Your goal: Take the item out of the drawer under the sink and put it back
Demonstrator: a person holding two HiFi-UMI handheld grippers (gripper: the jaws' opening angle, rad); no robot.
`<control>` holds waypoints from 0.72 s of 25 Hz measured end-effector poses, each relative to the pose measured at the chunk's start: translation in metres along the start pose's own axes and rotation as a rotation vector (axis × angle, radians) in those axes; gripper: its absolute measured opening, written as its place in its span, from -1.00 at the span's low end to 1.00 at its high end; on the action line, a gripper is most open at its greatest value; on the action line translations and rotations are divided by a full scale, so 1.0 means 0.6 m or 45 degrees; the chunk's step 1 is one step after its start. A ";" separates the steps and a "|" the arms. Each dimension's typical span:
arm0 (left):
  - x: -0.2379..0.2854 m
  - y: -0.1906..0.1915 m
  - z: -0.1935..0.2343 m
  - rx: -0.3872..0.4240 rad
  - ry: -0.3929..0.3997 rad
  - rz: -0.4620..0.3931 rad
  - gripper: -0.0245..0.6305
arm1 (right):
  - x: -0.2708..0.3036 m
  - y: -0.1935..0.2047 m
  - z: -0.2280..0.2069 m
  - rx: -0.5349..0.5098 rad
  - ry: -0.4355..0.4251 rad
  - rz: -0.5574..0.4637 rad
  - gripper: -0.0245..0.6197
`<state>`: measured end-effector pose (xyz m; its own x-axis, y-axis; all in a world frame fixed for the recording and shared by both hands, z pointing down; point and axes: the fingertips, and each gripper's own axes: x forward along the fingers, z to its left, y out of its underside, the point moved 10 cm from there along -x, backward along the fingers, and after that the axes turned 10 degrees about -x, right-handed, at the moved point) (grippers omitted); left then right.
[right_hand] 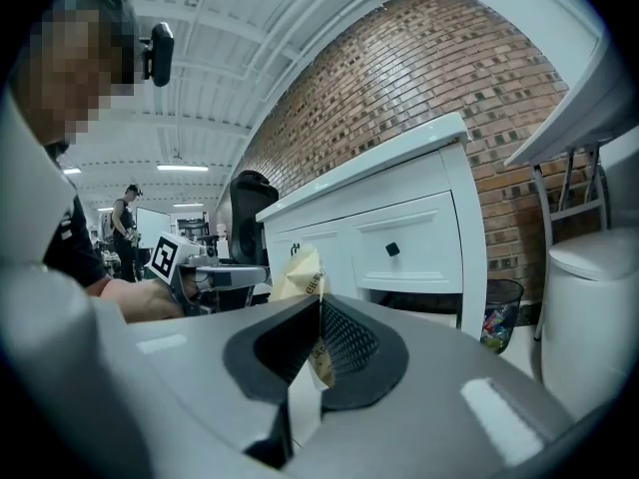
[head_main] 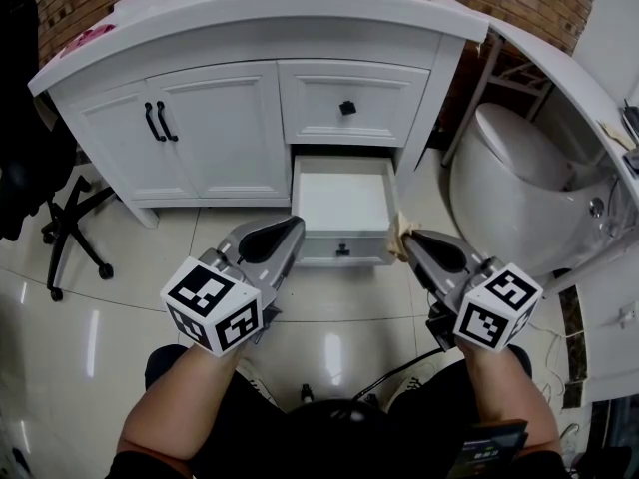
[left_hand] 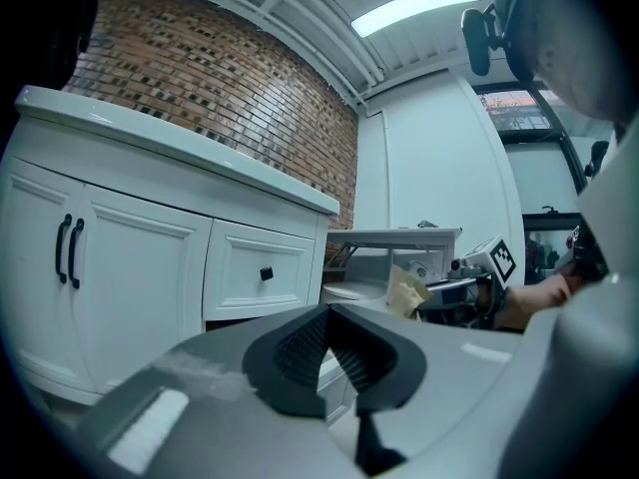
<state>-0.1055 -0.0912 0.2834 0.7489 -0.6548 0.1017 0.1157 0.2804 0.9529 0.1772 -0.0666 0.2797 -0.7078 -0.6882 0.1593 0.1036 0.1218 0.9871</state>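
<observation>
Right gripper (head_main: 409, 239) has its jaws clamped on a tan paper packet (head_main: 398, 232). In the right gripper view the packet (right_hand: 301, 271) sticks up past the jaw tips, with some print on it too small to read. The packet is out of the drawer, held in the air just off the open drawer's front right corner.

Left gripper (head_main: 293, 226) has its jaws closed together with nothing between them. The left gripper view shows the pads (left_hand: 300, 347) meeting at the tip. It hangs just off the drawer's front left corner.

The lower drawer (head_main: 342, 200) of the white cabinet (head_main: 215, 158) is pulled out, and its inside looks bare. The upper drawer (head_main: 348, 103) above it is closed and has a black knob. The double doors (head_main: 158, 121) to the left are closed and have black handles.

A toilet (head_main: 519, 183) stands to the right of the cabinet. An office chair (head_main: 60, 218) stands to the left on the glossy tile floor (head_main: 120, 297). A mesh bin (right_hand: 499, 312) sits by the brick wall in the right gripper view.
</observation>
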 end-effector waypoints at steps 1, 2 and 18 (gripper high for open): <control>0.000 0.000 0.000 0.000 -0.001 0.000 -0.92 | 0.001 -0.001 -0.001 0.001 0.004 0.002 -0.89; 0.000 0.000 0.000 0.000 -0.001 0.001 -0.92 | 0.002 -0.002 -0.003 0.005 0.013 0.008 -0.89; 0.001 0.006 0.014 -0.018 -0.007 0.009 -0.92 | 0.050 -0.060 -0.048 -0.082 0.017 0.117 -0.89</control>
<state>-0.1102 -0.0965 0.2893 0.7461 -0.6568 0.1098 0.1202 0.2949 0.9479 0.1723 -0.1124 0.2496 -0.6840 -0.6857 0.2490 0.2128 0.1388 0.9672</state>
